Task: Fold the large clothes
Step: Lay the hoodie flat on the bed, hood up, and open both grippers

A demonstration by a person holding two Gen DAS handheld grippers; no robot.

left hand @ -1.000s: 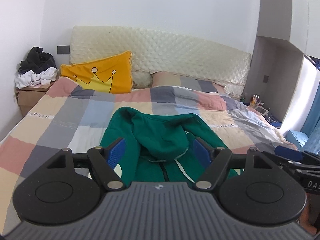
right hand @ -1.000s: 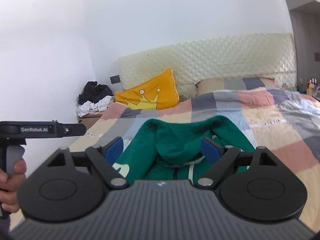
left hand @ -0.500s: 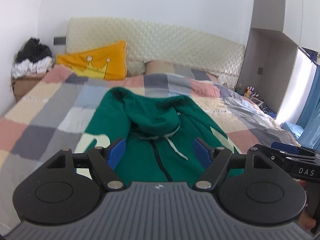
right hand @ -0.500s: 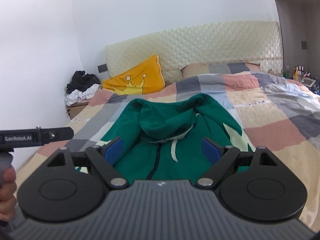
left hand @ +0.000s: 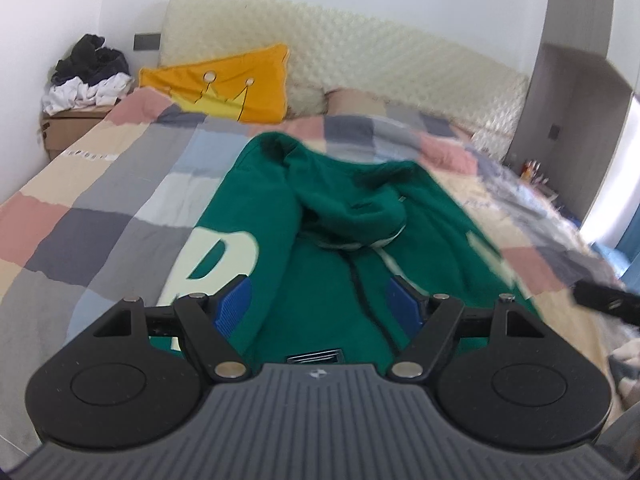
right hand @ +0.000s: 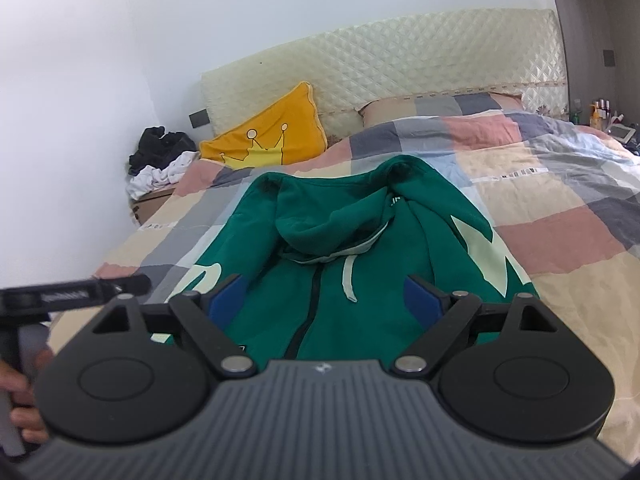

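Hoodie, green, zip-front, large pale lettering on both front panels: lies face up and spread along the middle of the bed, hood slumped forward over the collar, drawcord trailing beside the zip.

Left hand-held gripper: jaws wide apart, blue pads clear of the cloth, nothing held; hovers over the lower chest.

Right hand-held gripper: jaws likewise wide, empty, poised above the zip line.

Bedding: patchwork quilt, yellow crown cushion against the quilted headboard; heap of dark and white laundry on a box at the far corner.

Step in hand, as judged: approach for the first grasp, folding not yet begun.

Handling notes: fabric looks thick and limp, so take a full pinch of both layers at an outer edge rather than the top layer alone. Lay the hood flat first, or it will bulk the fold. Keep both grips level so the fold line runs straight, and avoid catching the quilt beneath.
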